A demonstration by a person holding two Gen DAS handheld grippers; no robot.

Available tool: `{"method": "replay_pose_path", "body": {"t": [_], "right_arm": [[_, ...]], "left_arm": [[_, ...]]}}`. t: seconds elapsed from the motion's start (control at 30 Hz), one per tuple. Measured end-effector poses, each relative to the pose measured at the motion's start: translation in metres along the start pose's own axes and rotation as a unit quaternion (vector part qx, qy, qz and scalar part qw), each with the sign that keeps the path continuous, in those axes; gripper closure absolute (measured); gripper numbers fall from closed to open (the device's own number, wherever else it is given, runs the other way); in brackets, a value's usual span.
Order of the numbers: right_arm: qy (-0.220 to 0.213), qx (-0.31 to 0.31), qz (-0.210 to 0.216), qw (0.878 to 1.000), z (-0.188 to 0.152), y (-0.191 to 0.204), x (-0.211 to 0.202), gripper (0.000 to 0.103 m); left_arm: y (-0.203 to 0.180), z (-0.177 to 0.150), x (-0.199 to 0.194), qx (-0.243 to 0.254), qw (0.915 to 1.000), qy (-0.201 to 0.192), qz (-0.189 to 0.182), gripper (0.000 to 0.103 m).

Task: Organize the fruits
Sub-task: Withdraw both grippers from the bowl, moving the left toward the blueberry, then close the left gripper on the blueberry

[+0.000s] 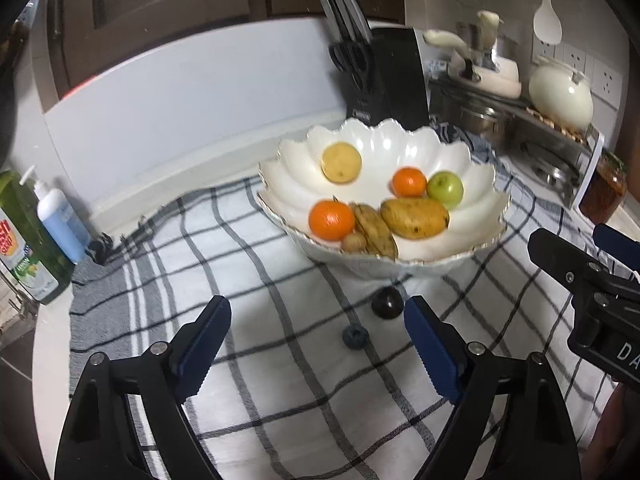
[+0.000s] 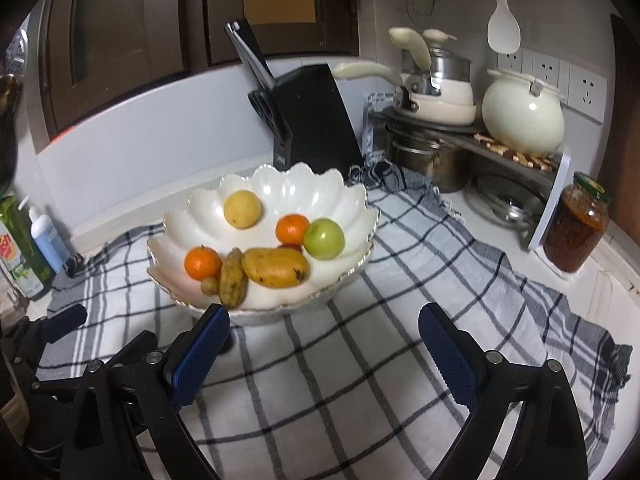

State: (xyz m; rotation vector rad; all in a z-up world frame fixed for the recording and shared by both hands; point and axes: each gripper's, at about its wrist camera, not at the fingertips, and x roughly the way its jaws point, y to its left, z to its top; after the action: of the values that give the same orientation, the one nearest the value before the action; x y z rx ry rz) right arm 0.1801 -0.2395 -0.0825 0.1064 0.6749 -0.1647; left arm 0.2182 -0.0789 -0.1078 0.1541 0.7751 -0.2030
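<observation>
A: While the left gripper (image 1: 318,330) hangs over the checked cloth (image 1: 280,400), how do its jaws stand?

B: Spread wide, with nothing pressed between the blue pads (image 1: 204,344). A blueberry (image 1: 355,336) lies on the cloth in the gap between them, touching neither pad. Just beyond it, near the right pad's tip, sits a dark round fruit (image 1: 386,301), close under the rim of the bowl.

A: And the right gripper (image 2: 324,340)?

B: Also released, jaws apart and empty, over bare cloth in front of the bowl. In the left wrist view it shows at the right edge.

A: Where are the rest of the fruits?

B: In the white scalloped bowl (image 1: 472,160), which stands on the cloth. Inside are a yellow round fruit (image 1: 341,162) toward the back, two oranges (image 1: 331,219), a green apple (image 1: 445,191) touching the farther orange, a mango (image 1: 414,217), a spotted banana (image 1: 376,230) beside it, and a small brown nut-like fruit (image 1: 353,241) at the near edge.

A: Farther out?

B: A black knife block (image 1: 390,76) behind the bowl, a cream pot (image 1: 560,96) on a rack to the right, a jar (image 2: 576,228) of red paste, and soap bottles (image 1: 60,216) at the left.
</observation>
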Motion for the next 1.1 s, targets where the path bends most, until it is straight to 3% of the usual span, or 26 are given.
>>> {"method": "replay_pose_path", "body": {"t": [0.53,0.7,1.1], "right_arm": [[0.038,0.007,0.002,0.999,-0.025,-0.009,0.037,0.007],[0.046,0.006,0.001,0.999,-0.029,-0.009,0.044,0.007],[0.047,0.005,-0.005,0.999,-0.03,-0.012,0.048,0.007]], "left_arm": [[-0.014,-0.02,0.046,0.012,0.9987,0.046,-0.022,0.036],[-0.017,-0.025,0.059,0.018,0.9978,0.058,-0.025,0.053],[-0.024,-0.027,0.07,0.03,0.9967,0.069,-0.03,0.077]]}}
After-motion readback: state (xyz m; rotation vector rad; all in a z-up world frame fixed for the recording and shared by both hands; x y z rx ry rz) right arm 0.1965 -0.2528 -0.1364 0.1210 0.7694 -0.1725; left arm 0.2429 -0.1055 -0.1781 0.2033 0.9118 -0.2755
